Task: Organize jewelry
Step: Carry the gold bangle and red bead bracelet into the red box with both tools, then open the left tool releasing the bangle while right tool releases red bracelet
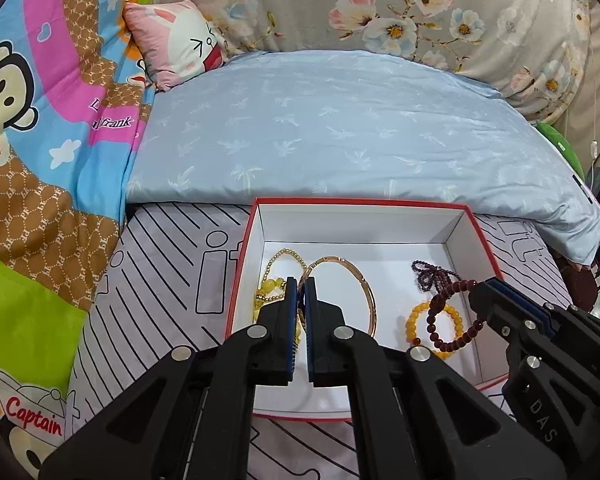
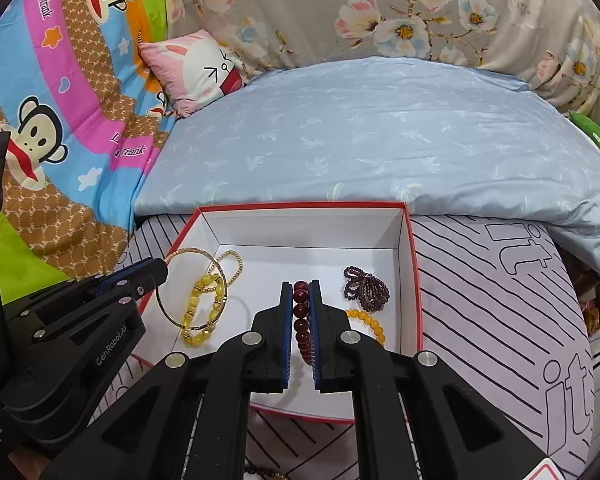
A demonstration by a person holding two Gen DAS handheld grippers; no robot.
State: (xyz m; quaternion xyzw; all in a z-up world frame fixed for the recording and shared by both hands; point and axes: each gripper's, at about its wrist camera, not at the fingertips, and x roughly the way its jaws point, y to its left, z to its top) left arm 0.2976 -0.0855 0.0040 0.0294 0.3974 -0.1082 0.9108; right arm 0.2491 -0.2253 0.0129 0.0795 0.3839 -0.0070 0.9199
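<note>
My left gripper [image 1: 300, 284] is clamped on the gold bangle [image 1: 350, 292] over the red-rimmed box [image 1: 364, 202], and my right gripper [image 2: 301, 286] pinches the dark red bead bracelet [image 2: 302, 320] there. I'd lower both onto bare floor inside the box, clear of the yellow bead bracelet [image 2: 204, 312], before letting go.

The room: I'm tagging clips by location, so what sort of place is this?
Likely a bedroom: a light blue palm-print quilt, a pink cartoon-rabbit pillow and a colourful monkey-print blanket lie on a bed.

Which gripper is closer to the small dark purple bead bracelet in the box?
Right. The right gripper, shut on the red bead bracelet, hovers beside the purple bracelet; the left gripper is across the box.
</note>
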